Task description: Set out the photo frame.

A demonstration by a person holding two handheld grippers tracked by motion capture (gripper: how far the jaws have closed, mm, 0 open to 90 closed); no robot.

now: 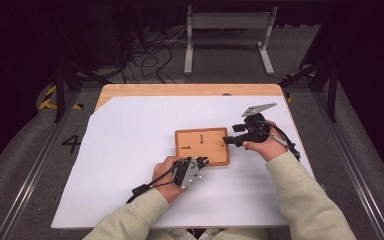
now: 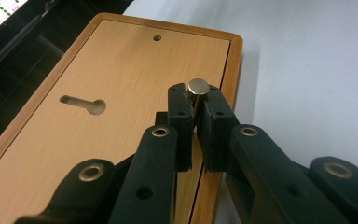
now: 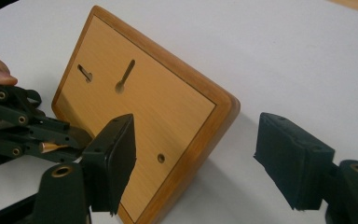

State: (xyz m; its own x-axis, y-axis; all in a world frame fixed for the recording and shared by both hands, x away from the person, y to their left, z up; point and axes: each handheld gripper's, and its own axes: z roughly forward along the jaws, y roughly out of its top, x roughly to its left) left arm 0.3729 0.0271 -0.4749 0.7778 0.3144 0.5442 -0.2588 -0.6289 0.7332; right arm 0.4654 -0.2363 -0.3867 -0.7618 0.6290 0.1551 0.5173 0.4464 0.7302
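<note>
A wooden board (image 1: 202, 146) with two keyhole slots and a small round hole lies flat on the white table sheet (image 1: 130, 150). My left gripper (image 1: 203, 161) rests at the board's near edge, shut on a small brass-headed metal pin (image 2: 198, 87) held upright between its pads, just above the board (image 2: 121, 93). My right gripper (image 1: 228, 140) is at the board's right side, open. In the right gripper view its jaws straddle a corner of the board (image 3: 144, 102) without touching it. The left gripper (image 3: 60, 140) with the pin (image 3: 51, 147) shows at that view's left.
The table's wooden rim (image 1: 190, 90) shows along the far edge of the sheet. Beyond it a grey metal stand (image 1: 227, 30) and loose cables (image 1: 150, 55) are on the floor. Bare white sheet spreads left of the board.
</note>
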